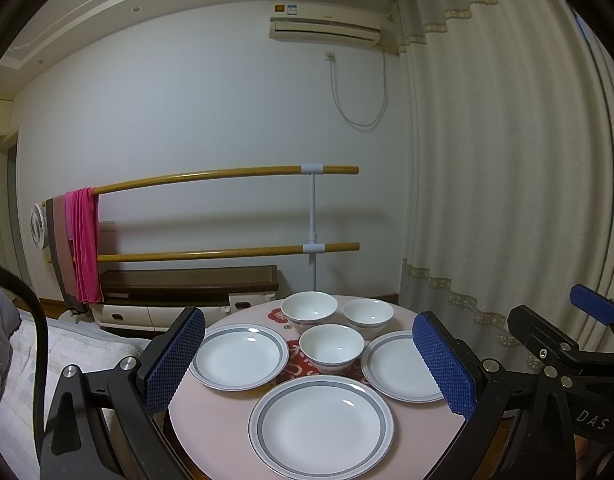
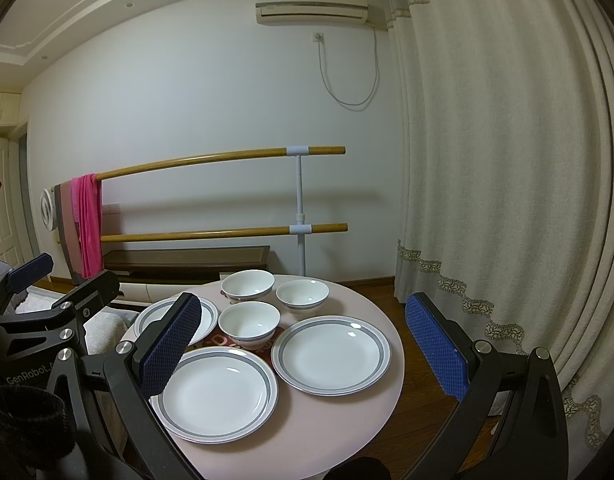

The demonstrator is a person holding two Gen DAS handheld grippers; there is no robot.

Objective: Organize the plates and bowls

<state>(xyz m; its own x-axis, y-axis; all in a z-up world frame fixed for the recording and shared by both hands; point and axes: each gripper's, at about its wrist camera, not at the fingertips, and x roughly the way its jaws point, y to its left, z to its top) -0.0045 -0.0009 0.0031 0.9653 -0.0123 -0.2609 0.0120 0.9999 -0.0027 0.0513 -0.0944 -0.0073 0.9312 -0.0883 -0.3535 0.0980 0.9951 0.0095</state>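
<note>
At the far left, a pink cloth [image 1: 84, 244] is seen draped over the end of a two-rail wooden bar [image 1: 227, 173] that stands against the white wall. Below it, a bed [image 1: 67, 352] is glimpsed beside the round pink counter [image 1: 211, 420].

The left gripper [image 1: 309, 364] is held above the near edge of the counter with its blue-padded fingers [image 1: 173, 360] spread wide and nothing between them. Framed between those fingers, the crockery is laid out singly, none of it stacked. A left plate [image 1: 239, 356] is set toward the counter's left side, and a near plate [image 1: 321, 426] lies closest to the camera, just in front of a front bowl [image 1: 331, 348]. Behind that bowl, a back-left bowl [image 1: 309, 312] and a back-right bowl [image 1: 367, 317] are placed side by side at the far edge. A right plate [image 1: 403, 366] is partly hidden by the gripper's right finger. All three plates are white with a grey band; all three bowls are upright and empty.

The right gripper [image 2: 303, 346] is likewise held released over the counter's right side, its fingers [image 2: 437, 346] wide apart and touching nothing; from its view the right plate sits between them. At the far right, a long cream curtain [image 1: 507, 160] hangs to the floor, and an air conditioner [image 1: 325, 24] is mounted high on the wall beside it.
</note>
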